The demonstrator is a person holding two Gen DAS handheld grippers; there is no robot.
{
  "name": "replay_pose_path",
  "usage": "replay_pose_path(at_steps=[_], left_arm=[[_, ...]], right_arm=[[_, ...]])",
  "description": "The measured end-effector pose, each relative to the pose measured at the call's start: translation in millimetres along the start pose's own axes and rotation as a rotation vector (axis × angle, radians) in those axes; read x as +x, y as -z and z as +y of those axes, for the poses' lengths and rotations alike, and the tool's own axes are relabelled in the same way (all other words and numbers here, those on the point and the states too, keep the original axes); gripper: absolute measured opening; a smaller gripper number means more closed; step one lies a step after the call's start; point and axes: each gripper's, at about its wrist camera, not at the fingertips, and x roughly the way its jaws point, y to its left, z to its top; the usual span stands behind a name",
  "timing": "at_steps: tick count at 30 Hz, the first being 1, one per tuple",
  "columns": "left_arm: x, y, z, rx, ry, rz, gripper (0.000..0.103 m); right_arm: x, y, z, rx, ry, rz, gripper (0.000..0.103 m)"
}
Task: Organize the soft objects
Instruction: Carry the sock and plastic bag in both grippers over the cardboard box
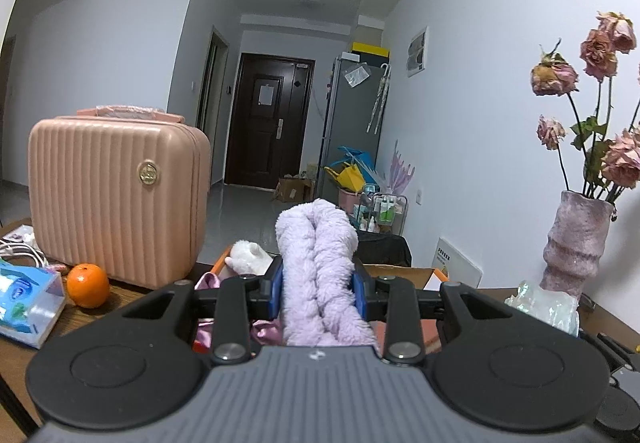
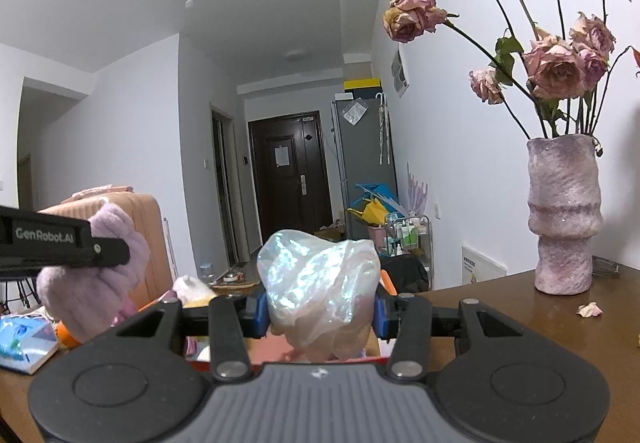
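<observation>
Lilac fleece (image 1: 316, 267) sits clamped in the left gripper (image 1: 318, 283), iridescent film (image 2: 320, 283) in the right gripper (image 2: 320, 311), both above the box (image 1: 404, 271), probably their destination; lower before releasing.

On the left of the bench (image 1: 120, 295) a tall pink case (image 1: 116, 199) blocks the way, with an orange (image 1: 88, 285) and a tissue pack (image 1: 24, 303) just in front. On the right stands a vase (image 2: 564, 219) of drooping roses (image 2: 556, 67). Between them, above the open box (image 1: 400, 271), the air is free.
</observation>
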Motion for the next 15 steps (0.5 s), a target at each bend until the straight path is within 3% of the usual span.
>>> replay_pose_path(at_steps=[15], left_arm=[[65,-6,-6,-0.013,-0.021,0.013,0.033]], right_arm=[[71,-3,3,-0.002,0.019,0.007,0.046]])
